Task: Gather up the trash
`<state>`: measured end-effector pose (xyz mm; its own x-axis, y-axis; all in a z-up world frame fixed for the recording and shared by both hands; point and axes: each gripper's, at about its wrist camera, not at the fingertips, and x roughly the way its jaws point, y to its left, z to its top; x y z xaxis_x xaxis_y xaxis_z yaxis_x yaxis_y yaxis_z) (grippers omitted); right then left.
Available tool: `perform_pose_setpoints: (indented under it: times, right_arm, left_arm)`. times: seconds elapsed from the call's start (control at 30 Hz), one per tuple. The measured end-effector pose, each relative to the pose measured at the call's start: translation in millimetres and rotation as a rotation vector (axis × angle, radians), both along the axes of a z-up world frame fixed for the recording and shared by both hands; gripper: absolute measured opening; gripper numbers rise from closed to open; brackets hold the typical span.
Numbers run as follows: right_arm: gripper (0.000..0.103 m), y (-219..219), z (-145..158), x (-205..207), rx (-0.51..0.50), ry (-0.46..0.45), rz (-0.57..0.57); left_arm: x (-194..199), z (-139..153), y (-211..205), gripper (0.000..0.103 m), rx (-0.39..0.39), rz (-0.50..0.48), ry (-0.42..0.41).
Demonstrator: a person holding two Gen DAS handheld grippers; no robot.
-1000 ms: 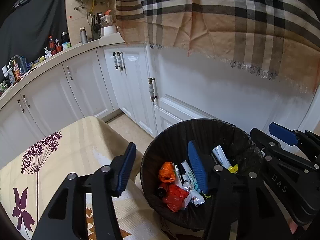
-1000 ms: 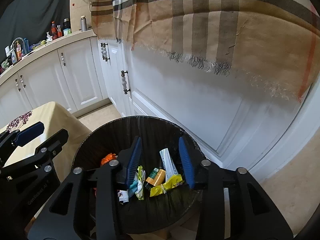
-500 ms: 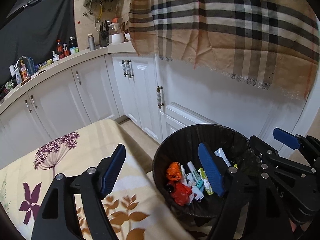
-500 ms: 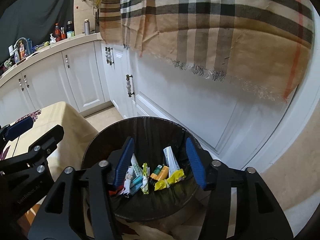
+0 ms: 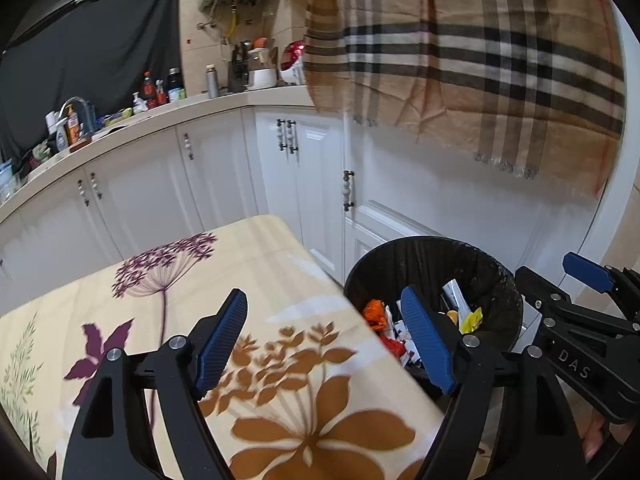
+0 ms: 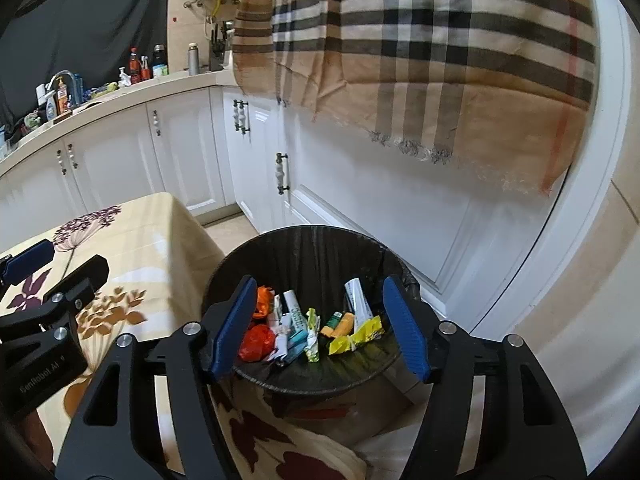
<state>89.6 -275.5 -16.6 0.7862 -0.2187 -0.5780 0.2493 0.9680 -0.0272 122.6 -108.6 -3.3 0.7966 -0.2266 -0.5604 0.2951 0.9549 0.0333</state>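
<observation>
Wrappers in bin: light, crinkly, slippery; pinch at edges. Left hand-held gripper, right hand-held gripper: jaws just opening, both empty.

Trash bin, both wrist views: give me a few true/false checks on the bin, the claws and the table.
1. The trash bin holds several wrappers. True.
2. The right claw grips a yellow wrapper. False: its jaws are open with nothing clamped; the yellow wrapper lies in the bin.
3. The left claw is open and empty. True.
4. The bin has a white liner. False: the liner is black.
5. A plaid cloth hangs above the white cabinets. True.
6. The floral tablecloth is littered with wrappers. False: none show on it.
</observation>
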Motion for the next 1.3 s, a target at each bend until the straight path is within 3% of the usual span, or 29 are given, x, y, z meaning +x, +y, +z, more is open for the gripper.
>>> perform_pose_setpoints:
  times: [0.53,1.3]
  right_arm:
    - [0.071,36.0,30.6,-39.7,-0.044,-0.079,0.056]
    - [0.072,46.6,38.7,-50.3,-0.063,-0.101,0.066]
  left_arm:
    - [-47.1,22.0,49.0,0.083,-0.058,0.064,-0.040]
    - [-59.9,32.6,68.0,0.084,-0.060,0.108,-0.077]
